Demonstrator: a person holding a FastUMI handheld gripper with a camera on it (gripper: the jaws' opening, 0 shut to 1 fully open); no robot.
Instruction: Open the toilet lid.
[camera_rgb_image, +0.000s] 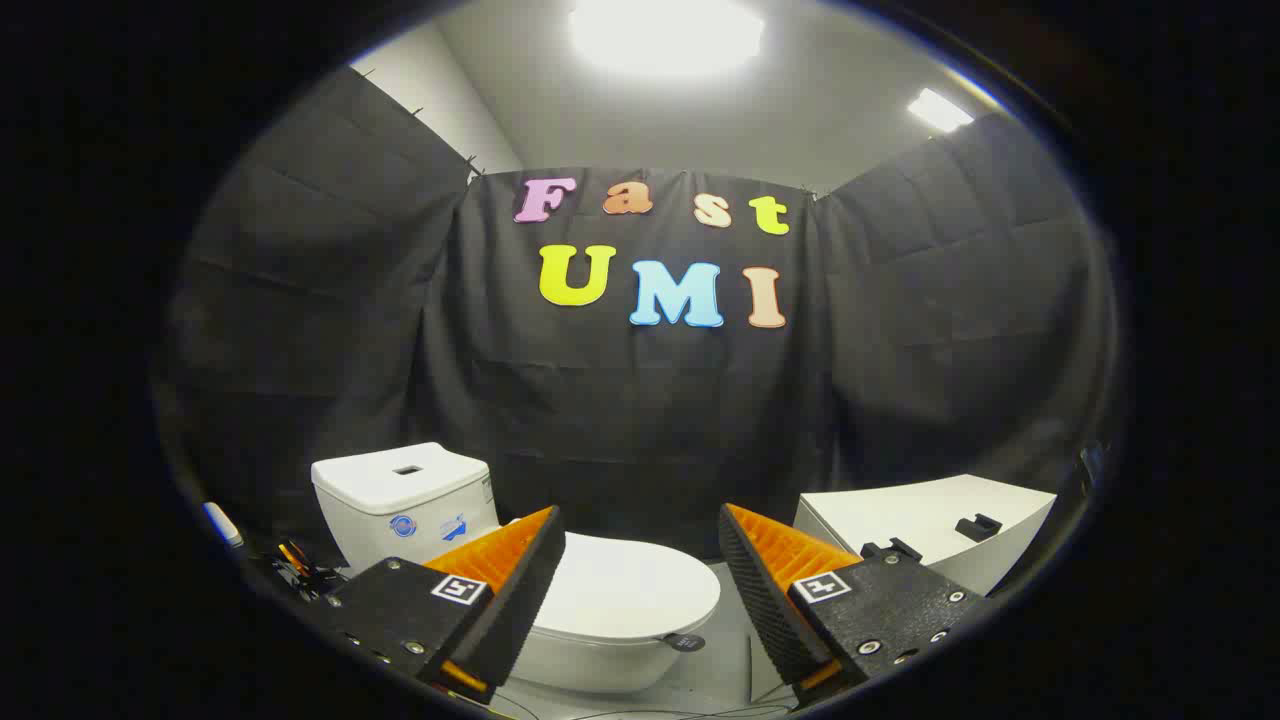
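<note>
1. The black-and-orange two-finger tongs (640, 590) hang spread wide above a small white ceramic toilet (600, 640), with nothing held between the ribbed fingers (520, 600).

2. The toilet's smooth white oval lid (630, 590) lies flat and closed over the bowl, just ahead of and below the fingertips, showing in the gap between them and partly behind the left finger. A small dark tab (685, 642) juts from the lid's front rim, near the right finger.

3. Behind the bowl stands the boxy white cistern (405, 500) with a rectangular flush button set in its top; it sits beyond the left finger.

4. Off past the right finger, a white bench (930, 520) carries two small black brackets (978, 525).

5. A tangle of orange and dark cables (300, 570) lies on the floor beside the cistern.

6. The task looks barely begun: the lid has yet to be touched.

7. Risks from here, as a judgement: the glossy, shallow lid edge offers little purchase, so the fingers could slide off if they close too high. Missing the tab would leave the tongs pinching lid and seat together. Lifting too fast could swing the lid hard into the cistern, and the light-looking toilet could shift if pulled sideways.
</note>
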